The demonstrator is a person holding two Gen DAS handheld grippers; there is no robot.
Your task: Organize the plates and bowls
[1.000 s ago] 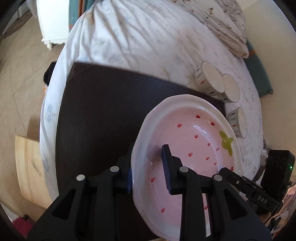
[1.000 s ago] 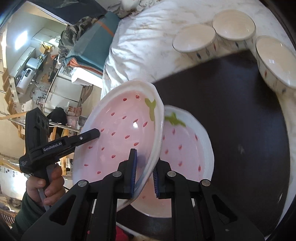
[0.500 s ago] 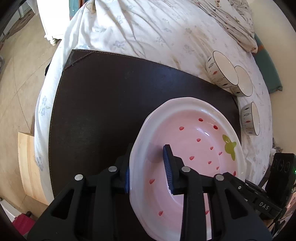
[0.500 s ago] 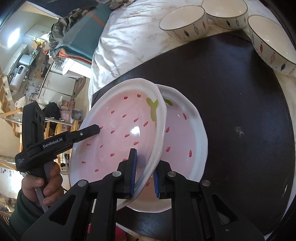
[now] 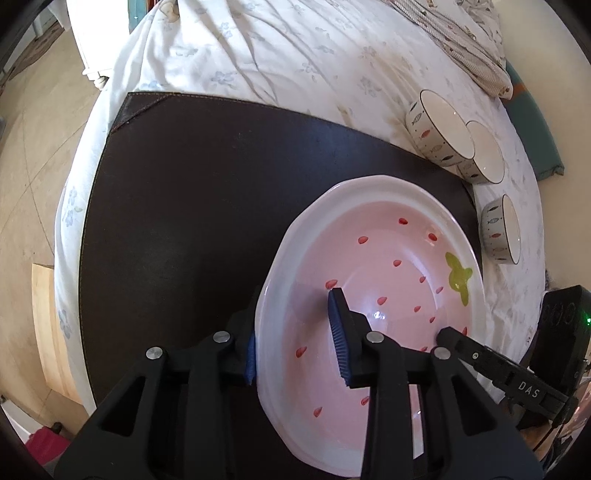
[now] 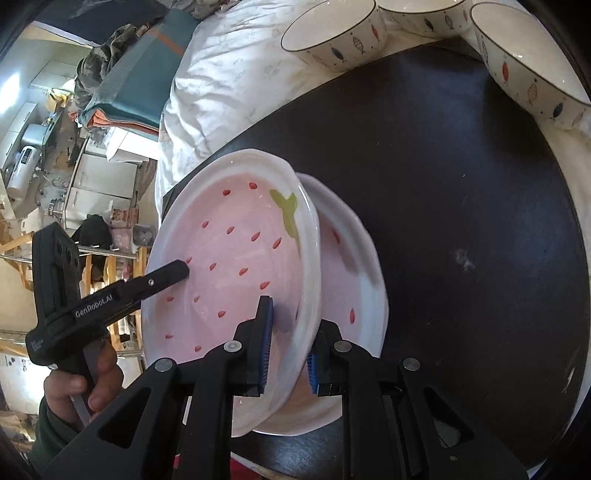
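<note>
Left wrist view: the left gripper [image 5: 297,339] is clamped on the near-left rim of a pink strawberry-pattern plate [image 5: 384,280], one blue pad under the white rim and the other pressed inside the pink well. From the right side of that plate the tip of the right gripper [image 5: 448,336] reaches onto the opposite rim. The plate is tilted above a dark brown mat [image 5: 192,206] that lies on a white floral bedsheet [image 5: 288,48]. Beyond the mat's far right corner three fish-pattern bowls stand on the sheet: the first bowl [image 5: 439,129] and second bowl [image 5: 485,153] touch, while the third bowl [image 5: 504,230] stands apart, nearer. In the right wrist view the right gripper [image 6: 290,345] is closed on the same upper plate [image 6: 236,254], with its blue pads on either side of the white rim, and the plate leans with its right edge raised. Beneath it, partly covered, a second strawberry plate [image 6: 351,266] lies flat on the mat [image 6: 461,177]. The left gripper [image 6: 177,273] enters from the left, held by the person's left hand [image 6: 85,387], its visible tip over the plate's pink well. The bowls [image 6: 332,33] sit along the mat's far edge.
</note>
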